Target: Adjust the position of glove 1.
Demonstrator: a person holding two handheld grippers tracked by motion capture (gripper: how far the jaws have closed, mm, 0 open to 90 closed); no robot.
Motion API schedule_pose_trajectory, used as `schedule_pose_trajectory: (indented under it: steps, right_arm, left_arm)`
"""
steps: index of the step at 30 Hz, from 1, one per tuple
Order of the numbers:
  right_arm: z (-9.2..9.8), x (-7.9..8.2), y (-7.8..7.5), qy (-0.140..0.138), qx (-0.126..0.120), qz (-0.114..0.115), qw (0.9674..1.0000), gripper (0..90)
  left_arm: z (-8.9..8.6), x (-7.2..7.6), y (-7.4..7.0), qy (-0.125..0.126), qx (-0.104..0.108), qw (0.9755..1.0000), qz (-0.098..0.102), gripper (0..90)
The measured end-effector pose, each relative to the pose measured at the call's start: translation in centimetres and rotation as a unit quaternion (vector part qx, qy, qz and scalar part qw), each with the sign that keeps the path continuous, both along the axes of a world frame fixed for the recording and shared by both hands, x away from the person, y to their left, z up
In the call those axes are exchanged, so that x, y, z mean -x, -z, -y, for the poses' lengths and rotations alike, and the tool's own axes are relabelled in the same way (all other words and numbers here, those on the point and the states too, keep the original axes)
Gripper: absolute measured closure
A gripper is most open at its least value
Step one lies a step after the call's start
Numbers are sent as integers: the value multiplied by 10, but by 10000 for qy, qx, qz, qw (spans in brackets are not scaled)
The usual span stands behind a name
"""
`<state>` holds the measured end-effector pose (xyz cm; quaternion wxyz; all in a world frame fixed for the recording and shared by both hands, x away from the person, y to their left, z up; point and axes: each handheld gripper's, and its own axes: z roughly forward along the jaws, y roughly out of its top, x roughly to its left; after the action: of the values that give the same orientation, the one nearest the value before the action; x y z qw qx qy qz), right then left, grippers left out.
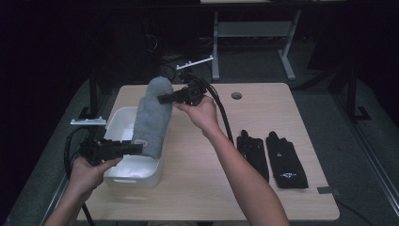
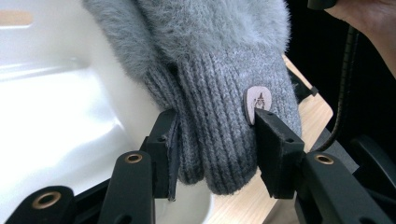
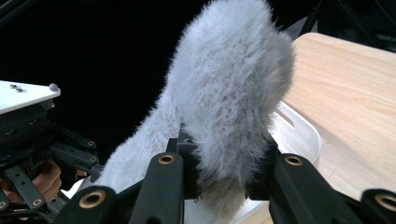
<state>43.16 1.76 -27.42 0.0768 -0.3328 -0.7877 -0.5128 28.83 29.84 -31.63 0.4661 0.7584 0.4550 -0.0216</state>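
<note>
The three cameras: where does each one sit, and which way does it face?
High view: above the person's side, facing forward and down on the table; both forearms show.
Left gripper view: rides the left claw, facing the grey glove cuff; black jaws show.
Right gripper view: rides the right claw, facing the glove's fluffy end.
All share the glove and white bin.

Both forearms are bare, no sleeves in sight. Each hand carries a matte black gripper: the left gripper [image 2: 215, 140] and right gripper [image 3: 224, 163] have linked arms with brass-ringed pivots, square pads and thick black cables.
</note>
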Motion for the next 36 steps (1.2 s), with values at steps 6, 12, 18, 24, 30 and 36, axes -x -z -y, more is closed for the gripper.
schedule_pose_trajectory:
  steps: [6,12,18,24,30,36]
  right_arm:
    - [-12,-6,8,-2,41,-75,10000,723]
    - [-25,-12,19,-30,97,-172,9998,723]
    - [-36,-16,30,-67,125,-270,9995,720]
    - [-49,-21,44,-112,151,-366,9992,718]
    - [-60,-24,55,-145,212,-448,9987,718]
    - [-69,-27,66,-170,287,-526,9981,715]
  left_arm:
    - [-11,-5,9,-74,20,9999,-107,540]
    - [-19,-7,17,-178,-35,9997,-187,539]
    - [-27,-8,26,-280,-30,9991,-325,537]
    - [-34,-9,34,-361,-113,9985,-405,534]
    - [-41,-9,46,-415,-231,9977,-481,532]
    - [-44,-11,56,-498,-288,9965,-610,528]
